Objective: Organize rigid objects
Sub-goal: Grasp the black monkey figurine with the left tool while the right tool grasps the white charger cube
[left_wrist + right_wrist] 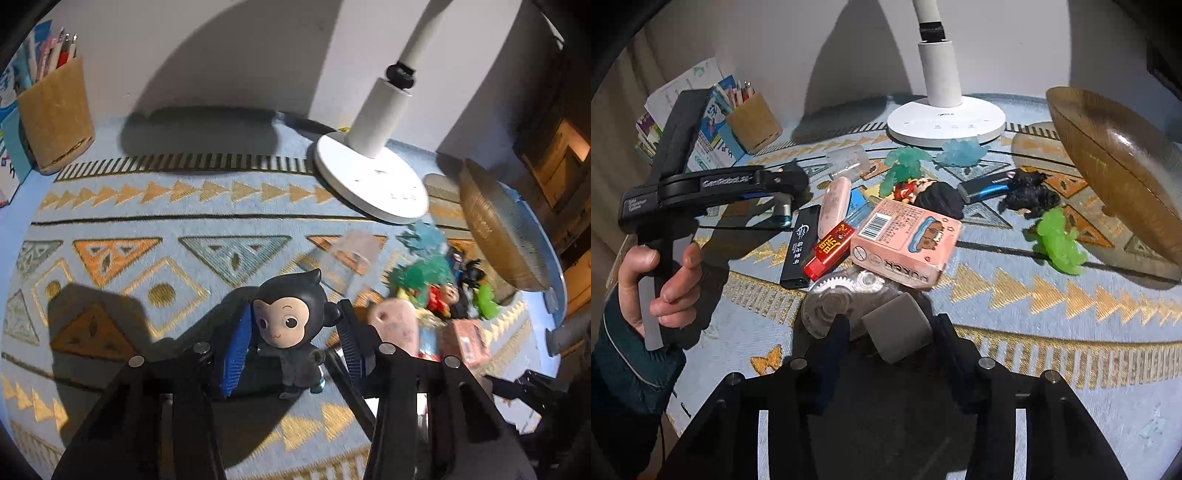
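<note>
My left gripper [293,334] has its blue-padded fingers around a black-hooded figurine [290,325] that stands on the patterned mat; the pads touch its head on both sides. In the right wrist view the left gripper [786,184] sits left of a pile: pink poker box [905,243], red box [831,251], black flat case [799,251], pink oval case [833,206]. My right gripper [892,332] is open, with a grey block [899,330] lying between its fingers without contact, next to a clear tape dispenser [838,299].
A white lamp base [945,120] stands at the back. A wooden bowl [1115,173] leans at the right. A pen cup [55,114] stands back left. Green [1058,242], teal [905,162], blue [962,151] and black [1030,195] toys lie scattered.
</note>
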`<state>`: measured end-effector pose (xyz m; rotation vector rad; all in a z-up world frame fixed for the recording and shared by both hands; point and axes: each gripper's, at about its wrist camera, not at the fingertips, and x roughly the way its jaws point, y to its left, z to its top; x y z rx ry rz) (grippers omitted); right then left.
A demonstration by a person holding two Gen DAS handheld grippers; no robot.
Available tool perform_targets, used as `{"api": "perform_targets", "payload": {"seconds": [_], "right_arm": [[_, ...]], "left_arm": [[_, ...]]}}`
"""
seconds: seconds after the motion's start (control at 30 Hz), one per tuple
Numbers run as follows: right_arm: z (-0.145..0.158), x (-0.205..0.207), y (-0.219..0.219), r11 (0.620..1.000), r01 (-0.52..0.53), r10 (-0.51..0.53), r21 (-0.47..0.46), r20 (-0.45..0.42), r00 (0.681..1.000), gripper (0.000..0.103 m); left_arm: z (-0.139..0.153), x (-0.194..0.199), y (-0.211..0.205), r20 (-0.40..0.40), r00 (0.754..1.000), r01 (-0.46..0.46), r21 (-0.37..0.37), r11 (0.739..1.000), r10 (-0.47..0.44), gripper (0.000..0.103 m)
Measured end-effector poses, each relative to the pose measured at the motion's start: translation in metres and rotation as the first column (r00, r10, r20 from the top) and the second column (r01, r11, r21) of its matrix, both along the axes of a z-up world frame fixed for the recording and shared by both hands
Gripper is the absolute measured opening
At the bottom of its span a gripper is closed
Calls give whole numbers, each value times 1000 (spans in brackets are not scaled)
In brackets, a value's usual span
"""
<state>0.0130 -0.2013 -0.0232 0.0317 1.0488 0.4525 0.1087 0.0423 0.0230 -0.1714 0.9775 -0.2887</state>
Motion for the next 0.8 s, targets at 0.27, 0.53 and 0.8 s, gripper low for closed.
{"api": "perform_targets", "payload": {"seconds": [0.27, 0.53, 0.8], "right_arm": [[19, -9, -57, 992, 128, -128, 8, 36, 991, 27], [7, -12, -96, 976, 206, -204, 67, -35, 978, 28], [7, -29, -82, 987, 150, -150, -54, 12, 989, 65]], "left_arm": [[21, -52, -17, 74, 996, 47, -46, 998, -44, 43], [18, -76, -27, 75, 993, 97, -35, 995, -94, 43], [10, -82, -31, 67, 991, 117, -33, 993, -114, 43]]}}
